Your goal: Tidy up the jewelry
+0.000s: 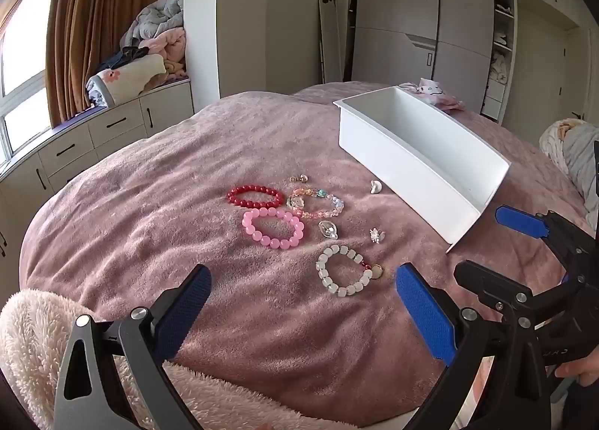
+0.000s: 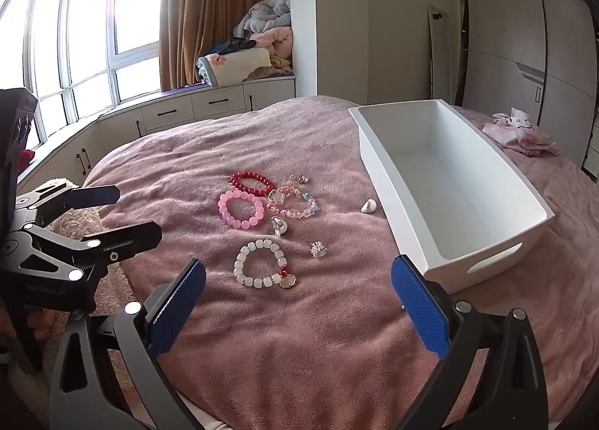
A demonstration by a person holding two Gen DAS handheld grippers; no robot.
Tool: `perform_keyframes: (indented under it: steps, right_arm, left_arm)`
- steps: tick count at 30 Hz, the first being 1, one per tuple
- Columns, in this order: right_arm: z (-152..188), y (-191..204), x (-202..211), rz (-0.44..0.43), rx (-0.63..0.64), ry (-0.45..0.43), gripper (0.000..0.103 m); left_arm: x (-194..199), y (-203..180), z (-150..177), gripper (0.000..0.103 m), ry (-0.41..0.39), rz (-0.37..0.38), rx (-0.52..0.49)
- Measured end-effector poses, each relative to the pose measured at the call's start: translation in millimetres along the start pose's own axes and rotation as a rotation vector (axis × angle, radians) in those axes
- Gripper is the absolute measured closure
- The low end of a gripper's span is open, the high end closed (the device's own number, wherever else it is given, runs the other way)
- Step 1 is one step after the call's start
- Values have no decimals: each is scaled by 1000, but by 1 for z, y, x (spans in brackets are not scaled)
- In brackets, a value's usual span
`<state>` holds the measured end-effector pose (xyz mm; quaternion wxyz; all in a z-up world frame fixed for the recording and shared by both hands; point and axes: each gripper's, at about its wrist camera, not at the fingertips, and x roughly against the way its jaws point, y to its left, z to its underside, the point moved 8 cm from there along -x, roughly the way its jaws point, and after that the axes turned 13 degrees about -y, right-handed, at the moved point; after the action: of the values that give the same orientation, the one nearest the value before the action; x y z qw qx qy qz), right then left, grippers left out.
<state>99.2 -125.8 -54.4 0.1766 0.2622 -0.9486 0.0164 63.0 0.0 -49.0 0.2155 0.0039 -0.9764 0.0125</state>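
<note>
In my left wrist view, my left gripper (image 1: 301, 308) is spread wide and holds nothing above the pink plush blanket (image 1: 149, 205). The white square-bead bracelet (image 1: 344, 272) lies just ahead; the round pink bead bracelet (image 1: 273, 227) and red bead bracelet (image 1: 255, 196) lie farther.

In my right wrist view, my right gripper (image 2: 297, 304) is also spread and empty, and the white rectangular plastic bin (image 2: 524, 201) stands to the right of the jewelry.
</note>
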Motion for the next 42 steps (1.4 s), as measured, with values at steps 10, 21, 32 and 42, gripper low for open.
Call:
perform_keyframes:
  steps: [10, 21, 32, 42]
  right_arm:
    - [0, 2, 1, 2, -3, -8, 5]
    - [-10, 0, 8, 6, -7, -34, 5]
    - [-7, 1, 6, 8, -2, -36, 5]
    - [-7, 1, 5, 8, -4, -38, 5]
  left_arm:
    - [0, 0, 0, 3, 1, -2, -3]
    - [0, 0, 0, 3, 0, -1, -4]
    - [0, -4, -1, 3, 0, -2, -4]
    - [0, -4, -1, 3, 1, -1, -5]
